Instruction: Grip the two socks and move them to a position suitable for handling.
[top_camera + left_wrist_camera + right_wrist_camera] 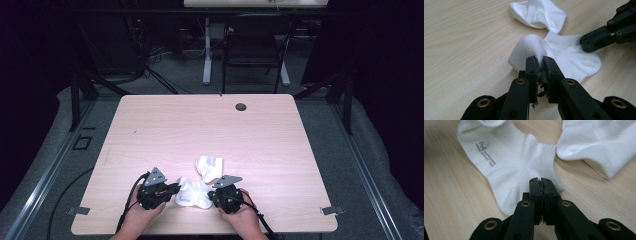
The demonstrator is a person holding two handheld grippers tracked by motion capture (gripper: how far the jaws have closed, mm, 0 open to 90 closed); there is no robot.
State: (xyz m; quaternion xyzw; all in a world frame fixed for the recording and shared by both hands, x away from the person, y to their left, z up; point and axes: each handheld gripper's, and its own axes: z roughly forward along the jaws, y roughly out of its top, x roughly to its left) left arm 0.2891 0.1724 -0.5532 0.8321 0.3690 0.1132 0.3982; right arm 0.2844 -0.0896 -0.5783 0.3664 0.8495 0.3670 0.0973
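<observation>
— Sock [192, 194], white, lying on the near part of the desk [165, 125], right between the two hands. Printed lettering runs along one side of it.

— Where does it sit against the left hand-held gripper [539, 60]?

— Its one end is bunched up into a hump, and that hump rises straight out of the tips of the left hand-held gripper. The jaws stand nearly together, pinching a fold of the fabric, so that end is lifted off the wood while the rest lies flat.

— And the other one?

— The right hand-held gripper [540, 180] comes in from the opposite side, tips at the ribbed cuff edge. Jaws pressed close, clamped on the hem of the cuff. In the left gripper view it shows as a black arm [599, 40] resting over the flat part of the sock.

— Anything else nearby?

— A second white sock [209, 167], crumpled, just beyond the first, towards the middle of the desk; in the right gripper view the two touch at the cuff. Further back there's a small round grommet [241, 106] near the far edge, and a black chair [252, 47] on the floor behind.
</observation>
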